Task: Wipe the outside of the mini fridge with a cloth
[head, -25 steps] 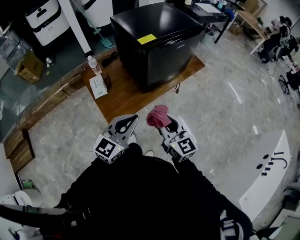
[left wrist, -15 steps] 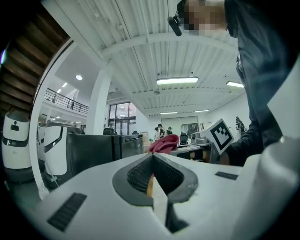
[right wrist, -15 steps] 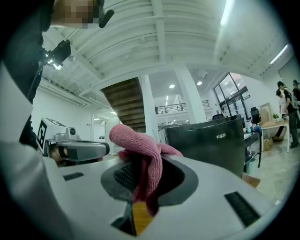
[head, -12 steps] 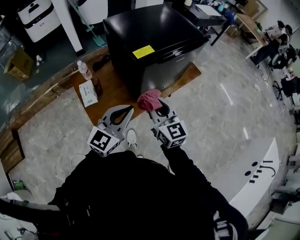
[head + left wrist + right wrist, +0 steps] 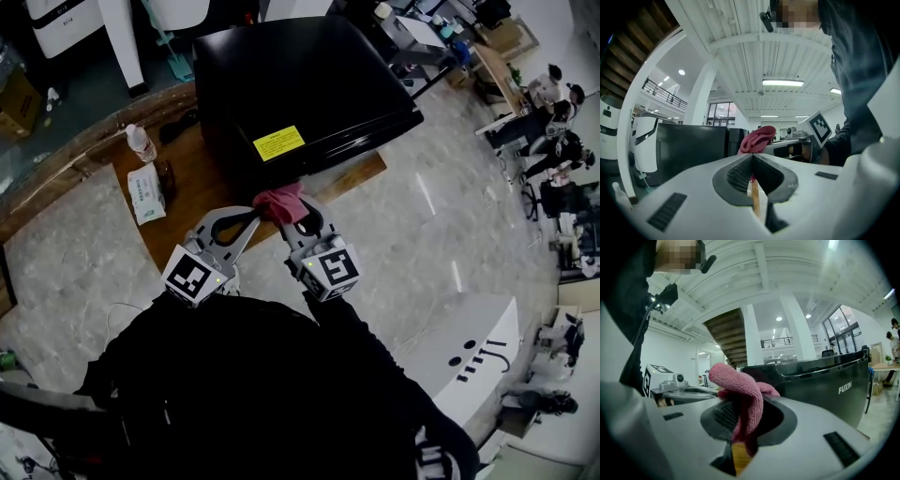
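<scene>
At near side of mini fridge (image 5: 309, 84): right gripper (image 5: 296, 216) clamped on pink cloth (image 5: 279, 202); left gripper (image 5: 251, 217) pinched together, empty; wiping apparently not yet begun.

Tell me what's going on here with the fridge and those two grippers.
A person stands in front of a black mini fridge, with a gripper in each hand. The right gripper has its jaws shut on a pink cloth, held up close to the fridge's front. Whether the cloth touches the fridge can't be told. The left gripper is beside it, jaws together and holding nothing.
</scene>
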